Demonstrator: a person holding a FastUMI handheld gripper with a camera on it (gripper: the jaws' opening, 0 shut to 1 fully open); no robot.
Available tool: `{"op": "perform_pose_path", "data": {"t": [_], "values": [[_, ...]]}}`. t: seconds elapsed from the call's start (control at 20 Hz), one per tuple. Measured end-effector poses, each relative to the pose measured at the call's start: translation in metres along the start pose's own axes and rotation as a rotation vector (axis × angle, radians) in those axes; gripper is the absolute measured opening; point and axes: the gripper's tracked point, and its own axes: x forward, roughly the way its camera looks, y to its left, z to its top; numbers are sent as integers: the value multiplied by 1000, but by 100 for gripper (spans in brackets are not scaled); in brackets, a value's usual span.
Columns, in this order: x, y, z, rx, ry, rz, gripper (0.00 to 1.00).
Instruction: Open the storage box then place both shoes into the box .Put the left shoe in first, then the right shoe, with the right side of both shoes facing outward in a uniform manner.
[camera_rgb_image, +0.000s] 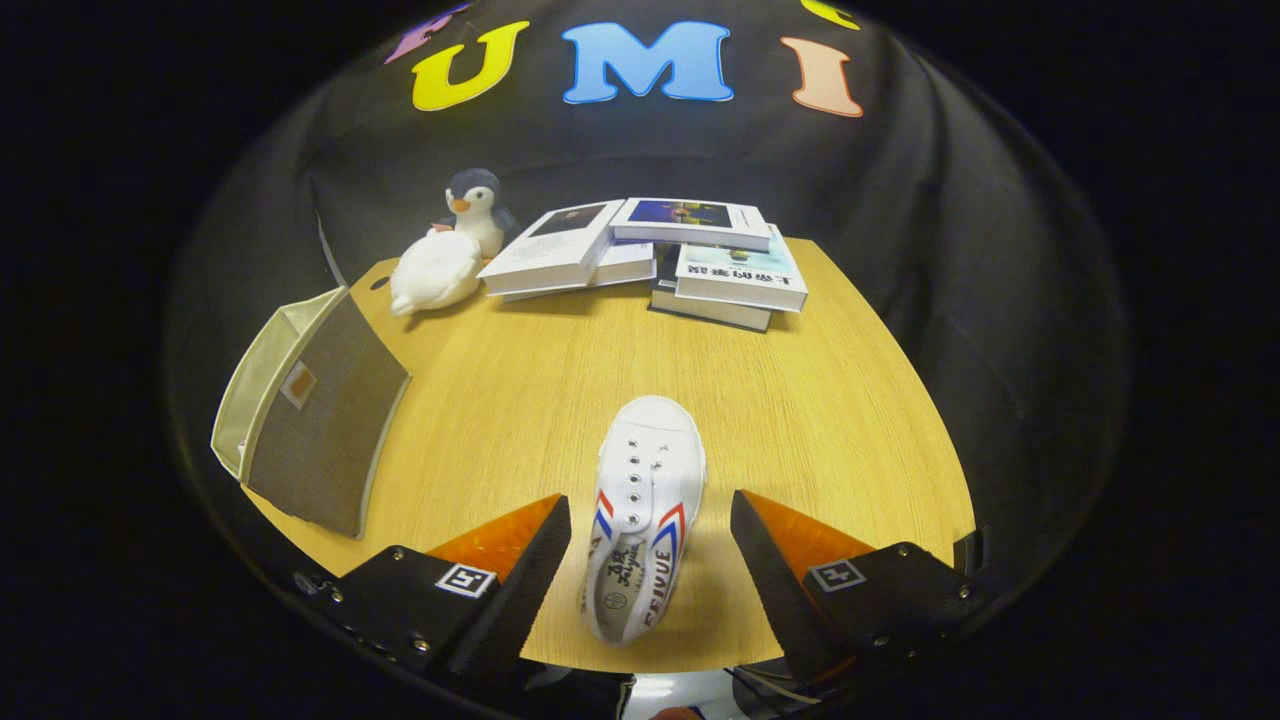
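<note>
While the fingers stand wide apart, a white shoe lies between them at the near edge of the wooden surface, touching neither. Tilted at the left edge is the fabric storage box; books sit along the far edge.

Matt wood-grain counter; white canvas shoe; woven cloth storage box; plush penguin; glossy paper books.
</note>
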Motion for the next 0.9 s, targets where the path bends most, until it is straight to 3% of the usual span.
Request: {"op": "perform_pose_path", "data": {"t": [0.4, 0.75, 0.85, 0.9], "values": [[29, -21, -47, -49, 142, -39, 98], [48, -17, -53, -47, 193, -43, 98], [51, -12, -54, -35, 200, -27, 95], [52, -9, -55, -32, 203, -17, 79]]}}
